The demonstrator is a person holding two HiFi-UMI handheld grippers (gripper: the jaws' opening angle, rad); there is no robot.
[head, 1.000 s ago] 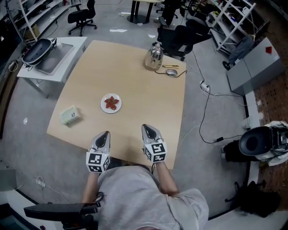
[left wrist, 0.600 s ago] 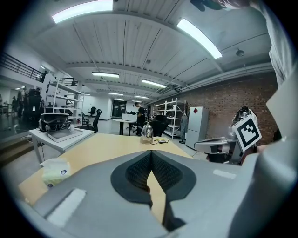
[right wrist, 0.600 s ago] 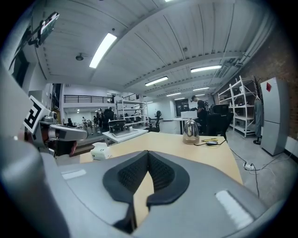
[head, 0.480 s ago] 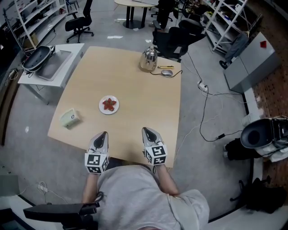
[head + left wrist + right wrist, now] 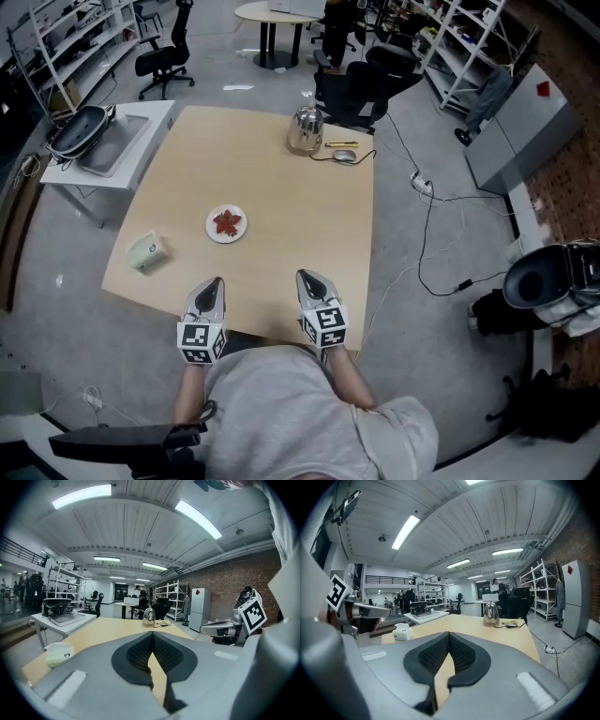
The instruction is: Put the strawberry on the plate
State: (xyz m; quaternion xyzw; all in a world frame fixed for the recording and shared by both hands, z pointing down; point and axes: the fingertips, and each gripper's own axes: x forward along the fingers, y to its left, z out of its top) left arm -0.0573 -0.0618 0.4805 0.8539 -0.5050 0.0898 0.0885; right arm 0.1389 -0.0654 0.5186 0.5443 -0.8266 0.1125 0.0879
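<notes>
A red strawberry (image 5: 225,222) lies on a small round white plate (image 5: 237,232) left of centre on a light wooden bench (image 5: 291,211). The left gripper (image 5: 218,280) and the right gripper (image 5: 304,276) hover side by side over the bench's near edge. Each gripper's own view shows its jaws clenched tip to tip with nothing between them.

The plate sits well ahead of the left gripper, almost straight along its line. It lies forward and to the left of the right gripper. Neither pair of jaws touches plate or fruit.

Bare wood surrounds the plate on every side, and the widest open stretch runs to the right and toward the far edge. A pale green box (image 5: 147,250) rests near the bench's left edge, apart from the plate and nearer the person. At the far edge stands a silver kettle (image 5: 305,129). Just to its right are a yellow pen (image 5: 341,143) and a grey computer mouse (image 5: 345,156), whose dark cord trails toward the right corner.

A white side table (image 5: 141,127) stands near the bench's far left corner across a narrow gap. Black office chairs (image 5: 361,80) crowd the floor beyond the kettle. A black cable (image 5: 427,244) snakes over the grey floor to the right.
</notes>
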